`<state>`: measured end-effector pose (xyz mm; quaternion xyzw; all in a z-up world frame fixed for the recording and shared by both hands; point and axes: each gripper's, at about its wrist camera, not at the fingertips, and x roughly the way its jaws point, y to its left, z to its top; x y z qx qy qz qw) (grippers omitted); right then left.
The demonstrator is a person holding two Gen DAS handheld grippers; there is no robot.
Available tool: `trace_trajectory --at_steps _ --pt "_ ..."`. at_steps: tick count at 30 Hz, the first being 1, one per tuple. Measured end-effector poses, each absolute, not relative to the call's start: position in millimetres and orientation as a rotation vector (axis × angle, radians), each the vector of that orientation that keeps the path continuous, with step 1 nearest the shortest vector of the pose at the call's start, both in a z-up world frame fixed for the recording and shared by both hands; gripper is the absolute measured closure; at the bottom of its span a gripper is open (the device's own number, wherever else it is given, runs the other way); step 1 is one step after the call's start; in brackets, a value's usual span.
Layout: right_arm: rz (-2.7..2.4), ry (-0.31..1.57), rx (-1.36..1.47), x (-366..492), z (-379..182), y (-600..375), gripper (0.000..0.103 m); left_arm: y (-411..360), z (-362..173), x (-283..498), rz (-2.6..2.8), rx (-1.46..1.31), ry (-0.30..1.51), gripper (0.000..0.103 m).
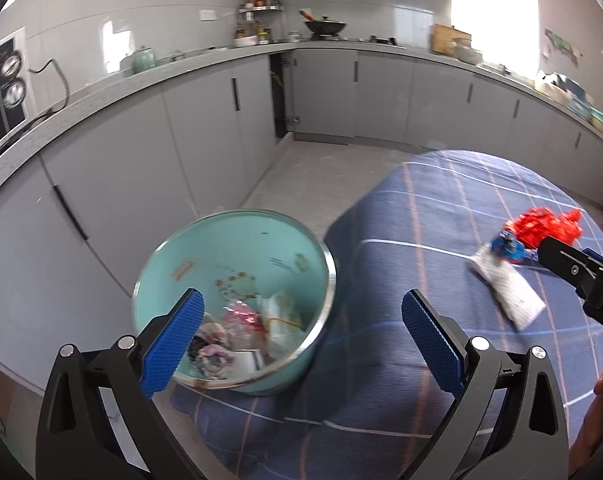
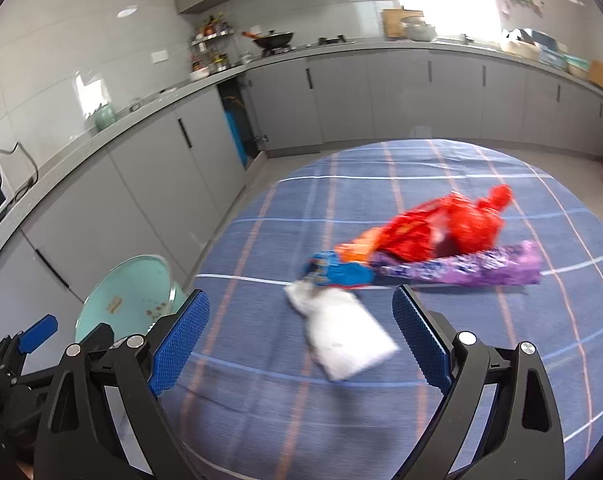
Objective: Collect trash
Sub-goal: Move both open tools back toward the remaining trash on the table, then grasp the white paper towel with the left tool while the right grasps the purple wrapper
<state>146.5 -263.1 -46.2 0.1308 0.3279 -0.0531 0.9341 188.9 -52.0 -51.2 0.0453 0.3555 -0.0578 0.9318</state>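
Both claws, left claw [image 1: 301,332] and right claw [image 2: 299,332], gape empty. Four wrappers lie on the worktop [image 2: 461,380]: white [image 2: 341,336], blue [image 2: 337,272], red [image 2: 441,228], purple [image 2: 461,268]. One teal bin [image 1: 237,264] at left holds scraps.

Both grippers are black with blue pads of a fine dimpled texture: the left gripper [image 1: 301,320] and the right gripper [image 2: 301,328]. Under the left one sits a mint-green bin [image 1: 237,248] with a silvery rim, brownish marks on its inner wall, and pink and white scraps inside. Ahead of the right gripper lies a white wrapper [image 2: 341,336]; beyond it a blue packet [image 2: 341,272], a red bag [image 2: 441,228] and a purple printed wrapper [image 2: 469,268]. All rest on a blue tablecloth [image 2: 261,400] checked with white and orange lines. Grey cabinets [image 2: 401,92] stand beyond.
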Motion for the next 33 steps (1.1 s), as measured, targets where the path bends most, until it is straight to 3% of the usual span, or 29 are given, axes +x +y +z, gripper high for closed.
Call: trace_trajectory --at_steps 6,12,16,29,33 --pt "-0.198 0.67 0.286 122 -57 -313 0.014 -87 -55 188 -0.207 0.12 0.734 0.006" --pt "-0.253 0.689 0.319 106 -69 -351 0.031 -130 -66 189 -0.268 0.146 0.756 0.008" --pt "-0.277 0.692 0.325 101 -72 -365 0.031 -154 -72 191 -0.301 0.147 0.782 0.022" --pt "-0.29 0.709 0.331 108 -77 -414 0.033 -227 -91 203 -0.351 0.119 0.861 0.028" --pt "-0.277 0.71 0.358 124 -76 -430 0.03 -240 -104 208 -0.328 0.105 0.903 0.028"
